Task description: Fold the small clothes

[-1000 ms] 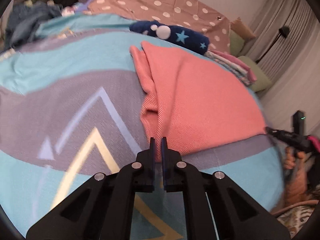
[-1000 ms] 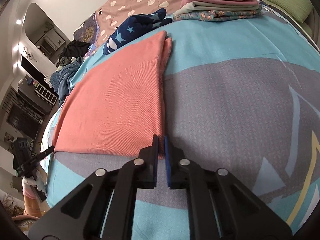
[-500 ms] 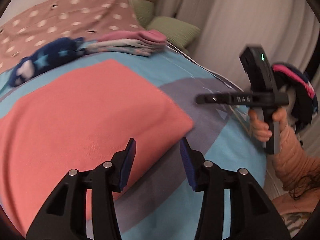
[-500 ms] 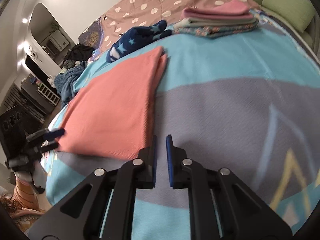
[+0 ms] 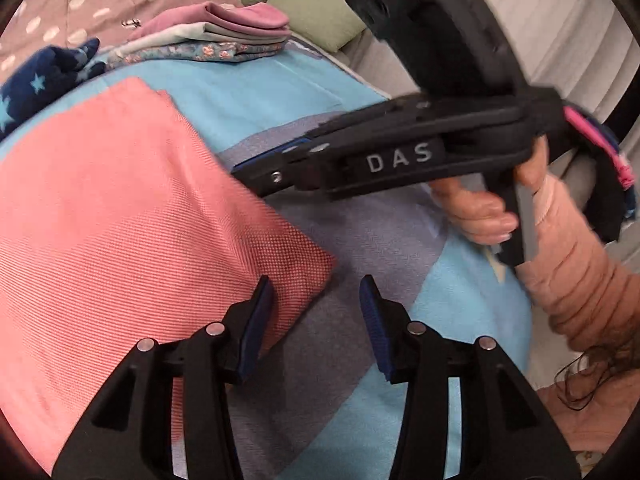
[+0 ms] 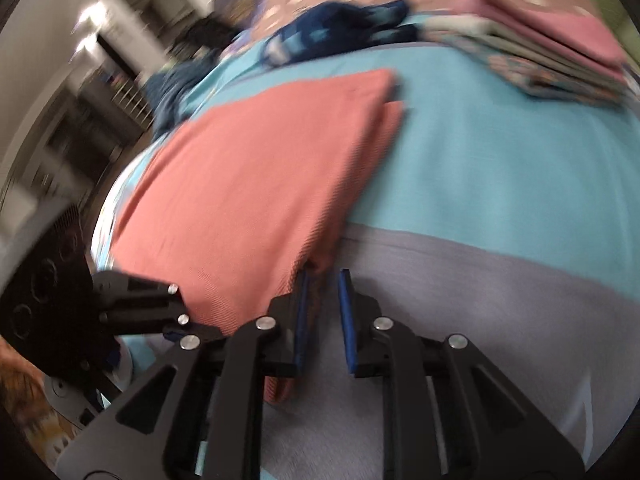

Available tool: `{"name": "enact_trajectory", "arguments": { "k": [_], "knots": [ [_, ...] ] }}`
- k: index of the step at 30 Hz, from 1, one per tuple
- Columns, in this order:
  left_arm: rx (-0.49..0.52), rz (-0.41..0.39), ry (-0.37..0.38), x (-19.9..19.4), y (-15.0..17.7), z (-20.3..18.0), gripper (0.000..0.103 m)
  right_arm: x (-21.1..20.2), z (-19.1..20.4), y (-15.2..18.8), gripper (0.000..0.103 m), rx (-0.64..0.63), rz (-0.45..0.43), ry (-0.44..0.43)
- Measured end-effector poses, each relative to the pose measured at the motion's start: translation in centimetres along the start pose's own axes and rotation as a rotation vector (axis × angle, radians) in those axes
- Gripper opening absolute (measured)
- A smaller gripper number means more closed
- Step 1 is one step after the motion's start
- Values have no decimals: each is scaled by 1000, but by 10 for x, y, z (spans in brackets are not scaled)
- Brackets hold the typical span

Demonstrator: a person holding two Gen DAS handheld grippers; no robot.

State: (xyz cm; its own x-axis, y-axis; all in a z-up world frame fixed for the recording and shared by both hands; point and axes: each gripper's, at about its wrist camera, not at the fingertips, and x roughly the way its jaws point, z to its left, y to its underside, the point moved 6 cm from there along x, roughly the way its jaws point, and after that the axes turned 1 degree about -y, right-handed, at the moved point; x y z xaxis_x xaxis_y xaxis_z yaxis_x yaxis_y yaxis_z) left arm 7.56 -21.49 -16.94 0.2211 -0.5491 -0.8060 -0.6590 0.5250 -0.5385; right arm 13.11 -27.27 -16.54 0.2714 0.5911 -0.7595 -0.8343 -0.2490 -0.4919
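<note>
Hovering at one near corner of the coral cloth [image 5: 132, 208], left tongs [image 5: 316, 300] wide, right tongs [image 6: 323, 292] narrowly parted and just opening — neither gripping — so a shallow bite could drag one layer and skew the fold.

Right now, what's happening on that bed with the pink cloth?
A person is folding a salmon-pink garment that lies flat on a blue and grey bedspread, using a handheld gripper in each hand. The left gripper is open over a near corner, not gripping. The right gripper has just been opening; its jaws stand slightly apart at another corner. Folded clothes are stacked further back.
</note>
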Motion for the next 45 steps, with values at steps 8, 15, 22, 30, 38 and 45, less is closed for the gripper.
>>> {"name": "enact_trajectory", "arguments": {
  "k": [8, 15, 22, 30, 38, 45],
  "knots": [
    [71, 24, -171, 13, -13, -3, 58, -10, 8, -18, 21, -26, -42, -96],
    [-21, -6, -76, -1, -14, 14, 7, -8, 17, -16, 29, -64, -37, -103],
    [4, -14, -15, -3, -3, 4, 6, -8, -66, -39, 38, 249, -79, 79],
    [1, -17, 3, -8, 2, -2, 6, 28, -57, -76, 37, 183, -38, 13],
    [22, -13, 57, 2, 0, -4, 6, 28, -73, -99, 3, 214, -130, 48],
    [31, -20, 159, -1, 3, -17, 6, 9, -88, -78, 1, 270, -165, 117]
  ]
}}
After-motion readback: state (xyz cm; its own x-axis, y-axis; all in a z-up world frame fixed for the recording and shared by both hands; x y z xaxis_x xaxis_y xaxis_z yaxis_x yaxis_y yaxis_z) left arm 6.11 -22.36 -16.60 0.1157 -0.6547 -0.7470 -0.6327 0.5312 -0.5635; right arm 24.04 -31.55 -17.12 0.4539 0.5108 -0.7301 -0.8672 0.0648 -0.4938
